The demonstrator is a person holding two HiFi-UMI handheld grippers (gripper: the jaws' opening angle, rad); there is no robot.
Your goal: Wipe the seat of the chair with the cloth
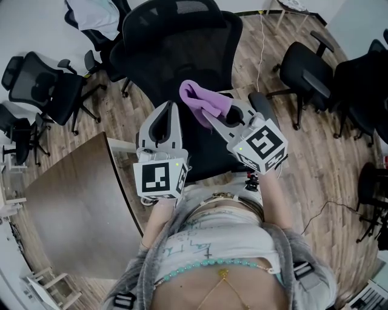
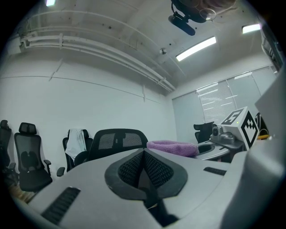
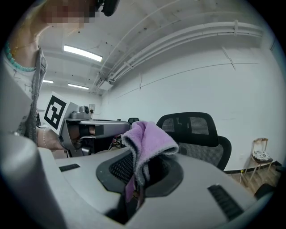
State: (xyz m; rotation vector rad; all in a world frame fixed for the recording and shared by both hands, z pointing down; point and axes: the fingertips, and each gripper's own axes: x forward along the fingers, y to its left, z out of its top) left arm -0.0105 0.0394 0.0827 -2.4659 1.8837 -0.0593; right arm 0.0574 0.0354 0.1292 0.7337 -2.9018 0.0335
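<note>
While the right gripper (image 1: 213, 115) jaws clamp the purple cloth (image 1: 200, 97) above the chair (image 1: 182, 42) seat, left gripper (image 1: 163, 121) jaws sit closed, empty

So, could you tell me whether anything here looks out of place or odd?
Nothing looks spilled or damaged. The one stray item is a white garment draped over a spare chair by the wall. The purple cloth is bunched up in the right tongs, not spread flat for wiping.

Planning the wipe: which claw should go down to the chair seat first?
Right. The right claw is shut on the purple cloth above the chair seat; the left claw is shut, empty.
</note>
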